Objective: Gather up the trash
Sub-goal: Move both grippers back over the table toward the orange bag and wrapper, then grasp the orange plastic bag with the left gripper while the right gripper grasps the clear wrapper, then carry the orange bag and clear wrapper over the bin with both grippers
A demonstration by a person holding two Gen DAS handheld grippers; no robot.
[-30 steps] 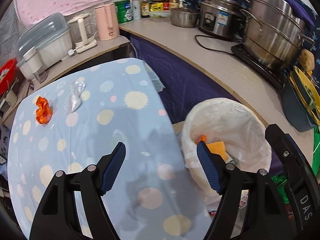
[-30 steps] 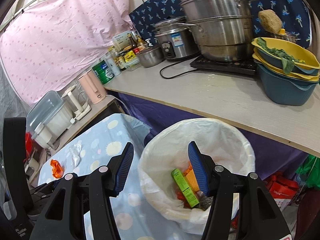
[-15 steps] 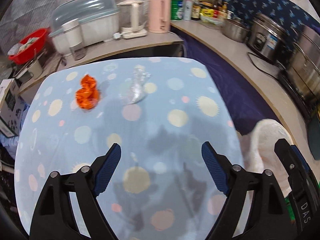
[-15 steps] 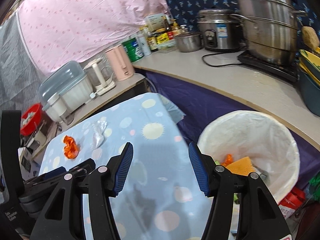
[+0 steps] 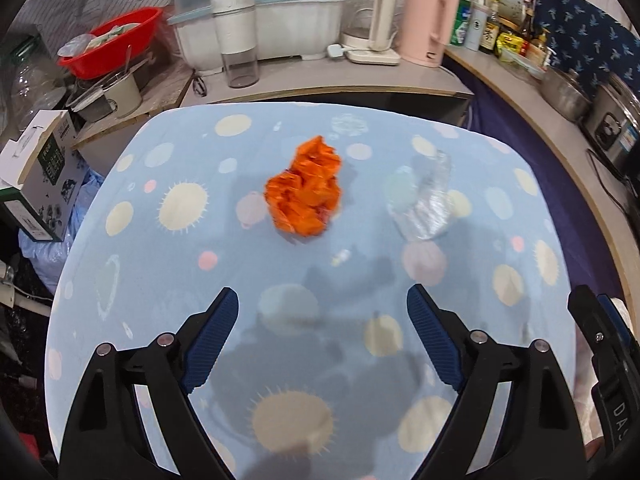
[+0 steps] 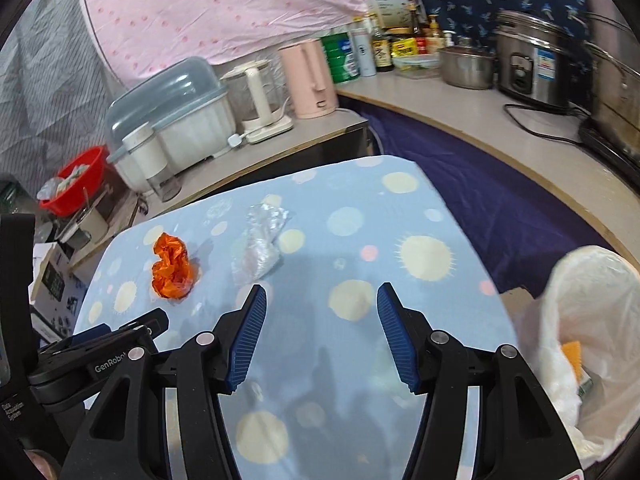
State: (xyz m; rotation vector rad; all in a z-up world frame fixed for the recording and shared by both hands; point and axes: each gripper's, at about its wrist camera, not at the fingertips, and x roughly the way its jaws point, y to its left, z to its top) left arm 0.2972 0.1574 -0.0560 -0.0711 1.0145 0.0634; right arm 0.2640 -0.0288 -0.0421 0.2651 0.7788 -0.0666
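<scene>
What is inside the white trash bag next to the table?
In the white trash bag, an orange-yellow piece and a small greenish scrap show. The bag's folds cover whatever lies deeper.

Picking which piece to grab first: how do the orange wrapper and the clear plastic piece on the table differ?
Colour: the orange wrapper is bright and opaque, while the clear plastic piece is see-through and silvery, faint against the cloth.
Shape: the orange wrapper is bunched into a lumpy ball; the clear plastic piece lies flatter and longer.
Place: the orange wrapper lies ahead of the left gripper, the clear piece nearer the right gripper.
Both are crumpled, untouched, on the blue tablecloth.
</scene>
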